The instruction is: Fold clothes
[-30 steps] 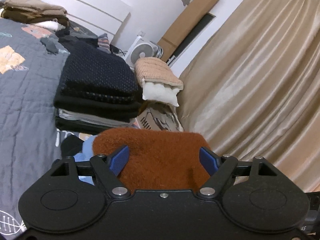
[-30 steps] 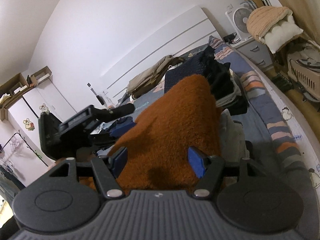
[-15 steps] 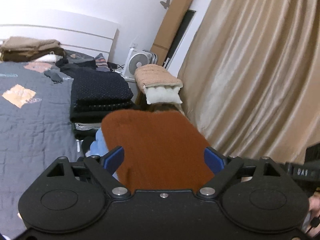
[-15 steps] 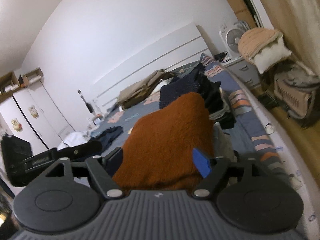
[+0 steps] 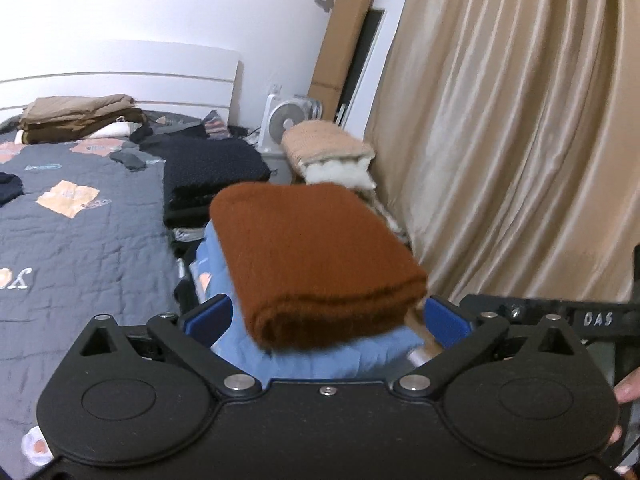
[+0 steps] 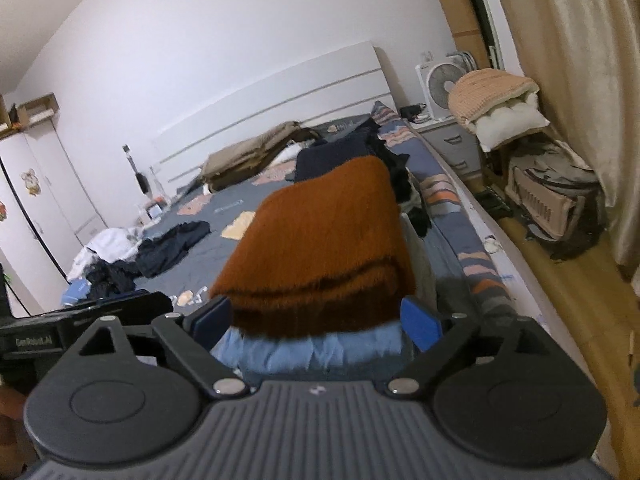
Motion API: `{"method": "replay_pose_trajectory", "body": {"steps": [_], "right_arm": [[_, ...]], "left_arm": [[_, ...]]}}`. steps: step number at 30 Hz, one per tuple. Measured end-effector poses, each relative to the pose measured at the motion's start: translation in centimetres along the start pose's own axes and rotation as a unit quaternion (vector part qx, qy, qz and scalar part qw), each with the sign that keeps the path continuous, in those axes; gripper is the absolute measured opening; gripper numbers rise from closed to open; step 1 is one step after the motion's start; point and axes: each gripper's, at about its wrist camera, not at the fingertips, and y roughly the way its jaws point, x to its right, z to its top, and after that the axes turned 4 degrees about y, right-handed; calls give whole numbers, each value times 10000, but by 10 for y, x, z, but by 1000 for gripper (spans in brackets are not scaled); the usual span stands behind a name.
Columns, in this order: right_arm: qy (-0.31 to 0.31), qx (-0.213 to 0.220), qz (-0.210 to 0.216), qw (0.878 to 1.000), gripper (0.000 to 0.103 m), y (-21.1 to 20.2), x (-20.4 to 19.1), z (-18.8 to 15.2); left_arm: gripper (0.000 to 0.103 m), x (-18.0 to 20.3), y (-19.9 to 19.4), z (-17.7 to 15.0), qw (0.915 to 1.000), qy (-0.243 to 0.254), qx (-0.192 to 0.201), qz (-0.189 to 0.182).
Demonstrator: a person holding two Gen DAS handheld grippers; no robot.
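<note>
On the bed [image 5: 80,240], one tan folded stack [image 5: 80,116], then one dark folded stack [image 5: 212,176]. One folded rust sweater [image 5: 316,256] lies atop one blue garment [image 5: 320,356]. Left gripper [image 5: 326,318] and right gripper [image 6: 316,318] both stand wide, the sweater's near edge between their fingers, unclamped.

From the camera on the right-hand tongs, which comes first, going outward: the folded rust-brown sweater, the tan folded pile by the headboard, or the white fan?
1. Folded rust-brown sweater: directly ahead of the right tongs, lying on a light blue garment.
2. Tan folded pile: farther up the bed, slightly left, near the white headboard.
3. White fan: far right, on the bedside drawers; close to the pile in depth, likely farther.
</note>
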Motion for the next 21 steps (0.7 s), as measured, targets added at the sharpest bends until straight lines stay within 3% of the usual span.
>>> {"method": "replay_pose_trajectory", "body": {"steps": [10,21], "right_arm": [[-278,-501,-431,9974,92,-17,-23,4],[-768,-611,-663,9930,92,-42,-52,18]], "left_arm": [[103,19,-28,0,9977,336,-278,516],[103,29,-49,14,9958,453,-459,643]]}}
